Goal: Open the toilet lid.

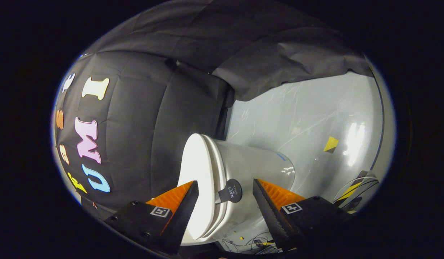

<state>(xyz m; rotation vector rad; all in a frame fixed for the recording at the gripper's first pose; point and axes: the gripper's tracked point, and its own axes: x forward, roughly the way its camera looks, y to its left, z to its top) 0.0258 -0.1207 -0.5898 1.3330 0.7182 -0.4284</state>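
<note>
between the spread, empty fingers of the gripper (225,189), the toilet lid (196,180) sits closed on the toilet (250,162), its dark round lift tab (232,190) at twelve o'clock just ahead.

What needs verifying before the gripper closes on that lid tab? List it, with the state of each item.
1. Gripper fingers open: ok, wide apart.
2. Dark round tab lies between the fingers: ok.
3. Fingers touching the tab: not ok, gaps show on both sides.
4. Toilet lid down against the seat: ok, the two look closed together.
5. Tab firmly fixed to the lid: cannot tell.
6. Room for the lid to swing toward the black cloth wall: cannot tell.
</note>
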